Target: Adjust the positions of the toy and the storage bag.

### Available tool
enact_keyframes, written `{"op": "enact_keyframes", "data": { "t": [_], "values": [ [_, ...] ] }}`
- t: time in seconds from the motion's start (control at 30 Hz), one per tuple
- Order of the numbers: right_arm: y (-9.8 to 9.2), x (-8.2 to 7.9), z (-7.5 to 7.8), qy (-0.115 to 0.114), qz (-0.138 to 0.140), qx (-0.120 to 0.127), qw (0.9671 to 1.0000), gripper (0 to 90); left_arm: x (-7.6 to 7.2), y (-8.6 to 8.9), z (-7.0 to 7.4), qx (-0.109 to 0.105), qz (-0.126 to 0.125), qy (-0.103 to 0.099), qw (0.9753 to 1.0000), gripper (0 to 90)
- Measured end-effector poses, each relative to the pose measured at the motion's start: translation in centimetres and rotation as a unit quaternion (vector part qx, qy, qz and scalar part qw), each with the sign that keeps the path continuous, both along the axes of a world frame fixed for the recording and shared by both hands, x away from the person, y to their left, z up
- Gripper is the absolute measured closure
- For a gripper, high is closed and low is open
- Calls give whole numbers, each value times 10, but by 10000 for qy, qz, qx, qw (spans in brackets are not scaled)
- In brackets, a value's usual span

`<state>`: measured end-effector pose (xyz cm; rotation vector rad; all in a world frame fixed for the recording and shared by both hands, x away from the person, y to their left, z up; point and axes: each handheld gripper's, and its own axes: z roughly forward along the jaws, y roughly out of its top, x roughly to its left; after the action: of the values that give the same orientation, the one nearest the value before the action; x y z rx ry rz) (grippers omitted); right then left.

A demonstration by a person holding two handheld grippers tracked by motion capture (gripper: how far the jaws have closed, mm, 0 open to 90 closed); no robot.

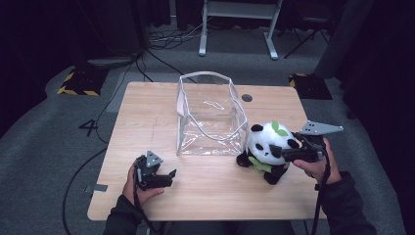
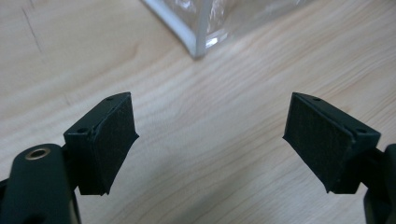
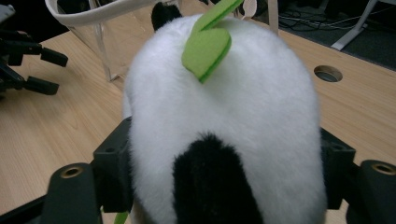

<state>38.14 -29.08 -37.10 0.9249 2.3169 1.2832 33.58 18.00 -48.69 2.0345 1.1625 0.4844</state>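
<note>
A panda plush [image 1: 266, 144] with a green leaf [image 3: 208, 46] on its head sits on the wooden table [image 1: 147, 112], right of a clear plastic bag [image 1: 210, 115]. My right gripper [image 1: 280, 152] comes in from the right, and its jaws press both sides of the panda's white head [image 3: 224, 102]. My left gripper [image 1: 169, 177] rests near the table's front left, open, with bare wood between its pads [image 2: 114, 140]. A corner of the bag [image 2: 198, 32] lies just ahead of it.
The bag stands upright with its mouth open, white-trimmed, at the table's middle. A round cable hole [image 1: 247, 98] sits behind it. Beyond the table are dark floor, cables and a desk frame [image 1: 237, 19]. The left gripper [image 3: 28, 60] appears far off in the right gripper view.
</note>
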Motion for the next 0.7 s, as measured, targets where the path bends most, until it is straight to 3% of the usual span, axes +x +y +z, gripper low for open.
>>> {"op": "enact_keyframes", "data": {
  "t": [0.07,0.1,0.13,0.17,0.3,0.57,0.7],
  "values": [
    [-1,-2,0,-49,8,-6,10000,305,1,4,17,-248,186,-210,9993,176],
    [-1,-2,0,-49,8,-6,10000,305,1,4,17,-248,186,-210,9993,179],
    [0,-3,-1,-96,37,-36,9999,315,4,6,32,-436,409,-382,9975,183],
    [0,-4,-1,-111,53,-49,9999,317,4,6,32,-436,409,-382,9975,187],
    [-1,-6,0,-129,75,-75,9999,319,12,3,60,-402,702,-700,9943,187],
    [-1,-7,0,-161,112,-157,9997,303,27,-3,97,-652,630,-1056,9903,184],
    [-1,-8,0,-156,113,-175,9997,297,34,-10,113,-639,525,-1191,9894,184]
  ]
}}
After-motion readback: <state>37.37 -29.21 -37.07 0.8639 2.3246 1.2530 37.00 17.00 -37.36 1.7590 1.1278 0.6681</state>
